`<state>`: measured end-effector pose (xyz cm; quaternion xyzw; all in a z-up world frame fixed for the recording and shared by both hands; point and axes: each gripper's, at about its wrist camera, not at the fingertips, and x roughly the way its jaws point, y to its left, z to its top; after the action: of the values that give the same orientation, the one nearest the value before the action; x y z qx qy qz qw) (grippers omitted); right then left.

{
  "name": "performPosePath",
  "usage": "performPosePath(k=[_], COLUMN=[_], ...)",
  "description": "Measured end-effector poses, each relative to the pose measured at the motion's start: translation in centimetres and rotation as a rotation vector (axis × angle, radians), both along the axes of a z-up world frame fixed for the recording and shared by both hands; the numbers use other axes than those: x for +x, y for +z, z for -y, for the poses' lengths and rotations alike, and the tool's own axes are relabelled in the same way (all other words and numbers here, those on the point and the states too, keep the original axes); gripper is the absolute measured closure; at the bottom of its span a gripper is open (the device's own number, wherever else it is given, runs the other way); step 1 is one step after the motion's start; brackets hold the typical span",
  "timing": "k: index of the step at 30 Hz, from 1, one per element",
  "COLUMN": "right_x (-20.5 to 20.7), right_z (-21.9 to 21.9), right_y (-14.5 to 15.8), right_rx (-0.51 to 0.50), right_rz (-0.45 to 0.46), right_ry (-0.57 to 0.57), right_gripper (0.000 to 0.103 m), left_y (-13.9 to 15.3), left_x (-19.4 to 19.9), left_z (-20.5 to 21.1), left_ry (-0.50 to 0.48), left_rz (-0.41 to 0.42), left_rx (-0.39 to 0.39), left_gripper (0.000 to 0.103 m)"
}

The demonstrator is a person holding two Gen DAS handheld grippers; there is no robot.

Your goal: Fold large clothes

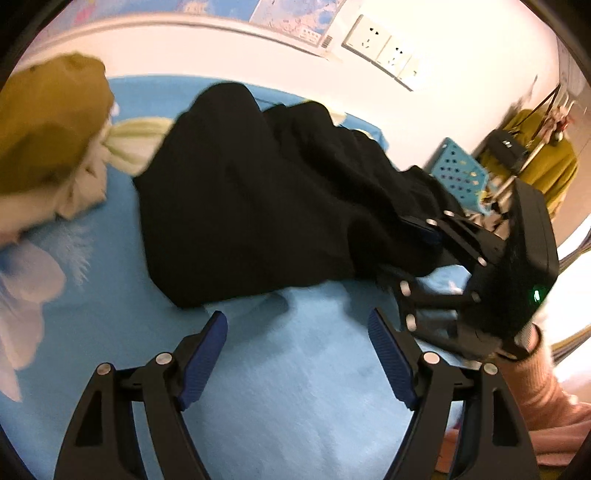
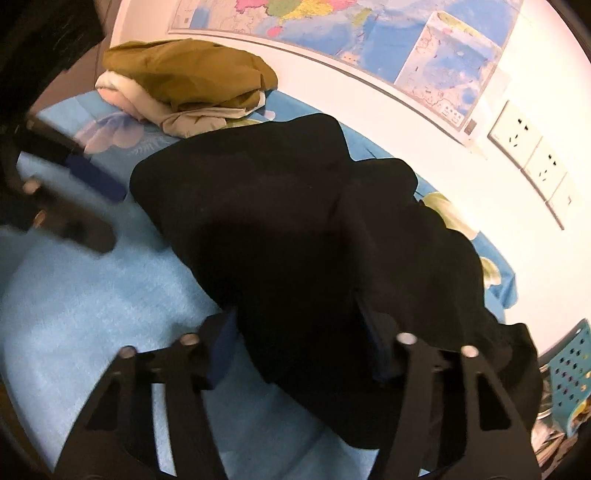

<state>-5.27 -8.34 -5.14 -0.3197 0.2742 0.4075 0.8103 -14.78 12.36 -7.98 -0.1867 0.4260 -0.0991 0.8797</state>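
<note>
A large black garment (image 1: 258, 199) lies crumpled on the blue bed sheet (image 1: 288, 369); it also fills the right wrist view (image 2: 295, 229). My left gripper (image 1: 297, 336) is open and empty, just short of the garment's near edge. My right gripper (image 2: 299, 325) is wide open with a bunched fold of the garment lying between its jaws. The right gripper also shows in the left wrist view (image 1: 413, 251), at the garment's right end. The left gripper shows blurred at the left of the right wrist view (image 2: 88, 192).
A pile of olive and cream clothes (image 1: 51, 140) lies at the back left of the bed; it also shows in the right wrist view (image 2: 184, 81). A wall with sockets (image 2: 532, 155) and a map (image 2: 369, 33) runs behind. A teal perforated basket (image 1: 458, 173) stands past the bed's right end.
</note>
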Motion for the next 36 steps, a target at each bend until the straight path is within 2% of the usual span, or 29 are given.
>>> performPosePath(k=[3,8,12,16,21,25,27,29,33,35,36], right_x=[0.9,1.8,2.2,2.8,3.5,4.0,3.9,3.7,3.2,3.1,2.8], right_z=[0.5,1.3,1.7,2.2,2.6,3.2,3.3,3.2,3.5,3.7,4.0], right_y=[1.2,2.7,3.2,3.5,3.7,3.5,3.3,3.1,3.2,3.3,3.4], right_rx=[0.063,0.173,0.224,0.264,0.319,0.349,0.346,0.341,0.345,0.345,0.35], right_rz=[-0.08,-0.166,-0.208,-0.255,-0.302,-0.354,-0.36,-0.366,-0.379,-0.39,-0.404], right_ry=[-0.005,-0.037,-0.058,-0.07,-0.091,-0.103,-0.101,-0.096,-0.096,-0.102,-0.103], right_gripper=[0.075,0.079,0.079,0.079,0.08,0.08,0.078,0.077,0.073,0.07,0.066], left_y=[-0.4,-0.4,-0.4,-1.7,-1.5,-1.6,-1.9,-1.7,-2.1,-1.9,-1.7], left_x=[0.1,2.5,4.6,6.6,7.7,7.7,7.2,6.5,5.6,6.4,7.0], left_z=[0.5,0.9,0.0,-1.2,-1.0,-1.7,-2.2,-2.4,-4.5,-4.5,-4.3], left_ry=[-0.04,-0.054,0.045,0.119,0.153,0.169,0.179,0.188,0.251,0.254,0.252], left_rz=[-0.013,-0.007,0.031,0.018,0.056,0.081,0.072,0.073,0.087,0.062,0.055], left_rx=[-0.065,-0.177,-0.262,-0.408,-0.458,-0.547,-0.55,-0.508,-0.558,-0.516,-0.497], left_gripper=[0.027,0.027,0.027,0.027,0.026,0.026,0.025,0.025,0.025,0.025,0.025])
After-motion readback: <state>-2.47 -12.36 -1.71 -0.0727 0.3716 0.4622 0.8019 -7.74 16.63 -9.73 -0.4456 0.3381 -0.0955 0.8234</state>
